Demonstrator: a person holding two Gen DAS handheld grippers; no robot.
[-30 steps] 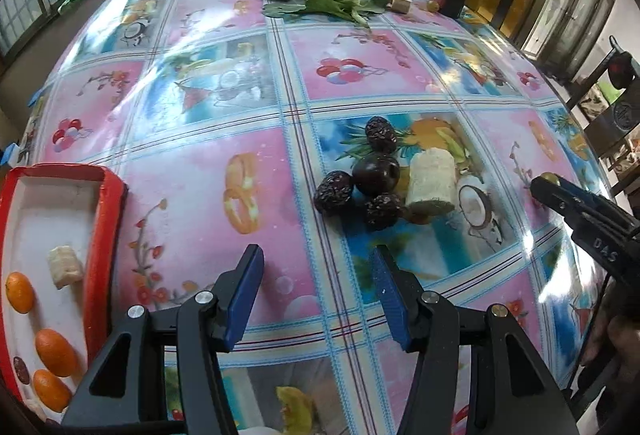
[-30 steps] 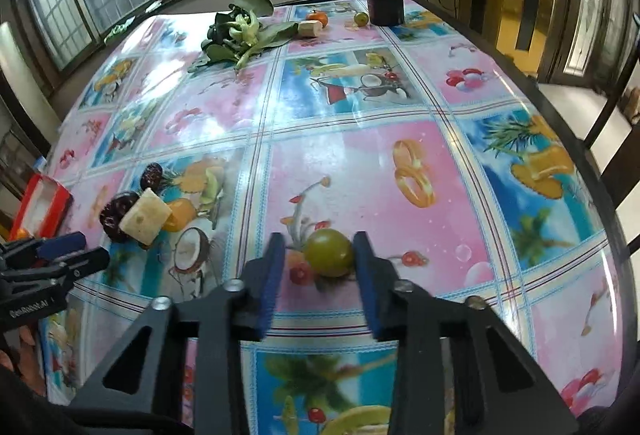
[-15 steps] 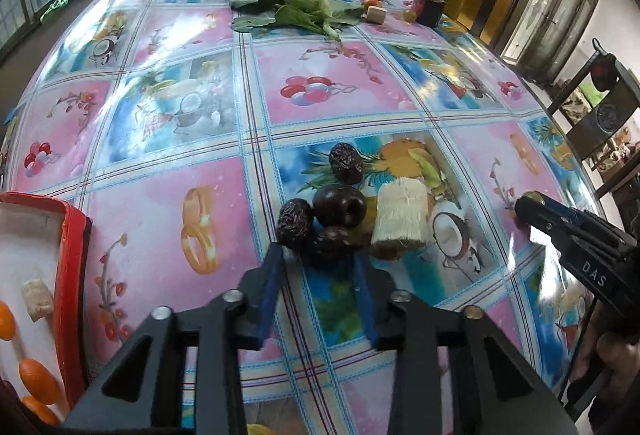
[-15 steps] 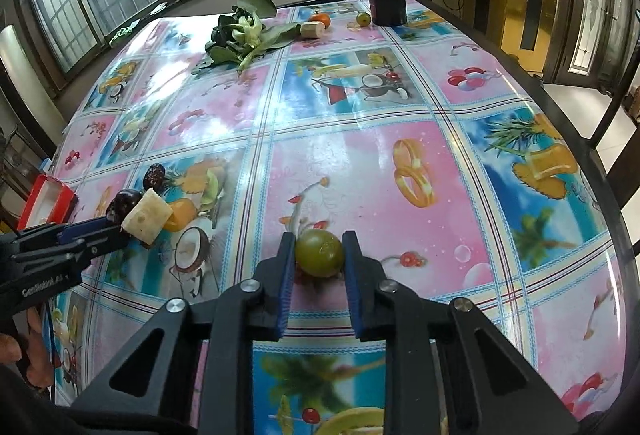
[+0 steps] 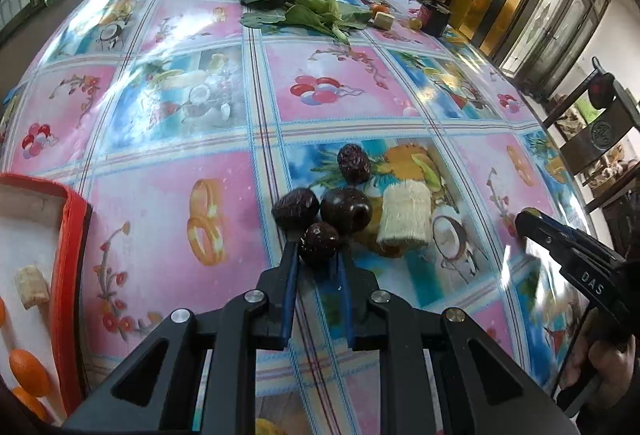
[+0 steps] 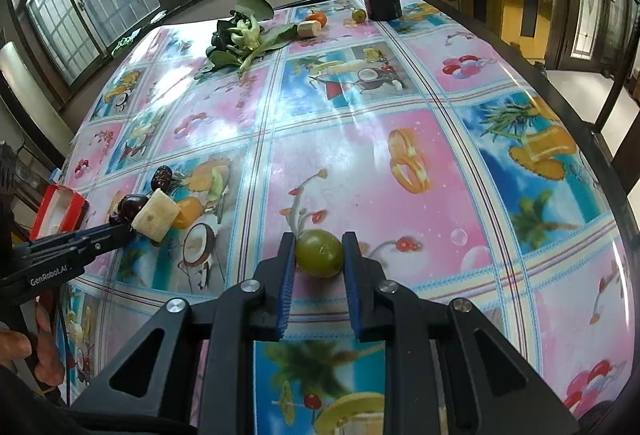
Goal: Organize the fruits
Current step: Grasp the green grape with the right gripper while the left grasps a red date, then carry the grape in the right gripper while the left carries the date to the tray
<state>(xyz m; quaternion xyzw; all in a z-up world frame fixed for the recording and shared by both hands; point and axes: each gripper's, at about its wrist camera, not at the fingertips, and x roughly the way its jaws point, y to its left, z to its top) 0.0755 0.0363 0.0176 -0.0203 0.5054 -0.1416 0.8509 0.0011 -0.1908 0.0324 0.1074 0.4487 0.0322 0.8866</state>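
Where the dark fruits cluster on the patterned tablecloth (image 5: 168, 115), the nearest wrinkled date (image 5: 319, 244) sits between the blue pads of the left gripper (image 5: 316, 255), jaws narrowed around it and pads at or touching its sides, date still on the cloth. Just beyond it: a second date (image 5: 296, 208) to the left, a round dark plum (image 5: 346, 210) to the right, both close to or touching the gripped one. A third date (image 5: 353, 163) lies farther back, apart from the plum. A pale sugarcane chunk (image 5: 405, 219) stands just right of the plum. Red tray (image 5: 72, 275) at far left holds small oranges (image 5: 29, 372) and another pale chunk (image 5: 32, 289).

Right gripper (image 6: 319, 251) jaws pinch a green round fruit (image 6: 319, 253), pads against both sides, fruit resting on the cloth over a pink square, well apart from the date cluster.

Far end of table: leafy greens (image 6: 244, 41), a small orange (image 6: 316, 18), a cut pale chunk (image 6: 308, 29), a small green fruit (image 6: 359, 14), a dark jar (image 6: 382, 1). A hand (image 6: 28, 351) holds the left gripper's handle at lower left in the right view.
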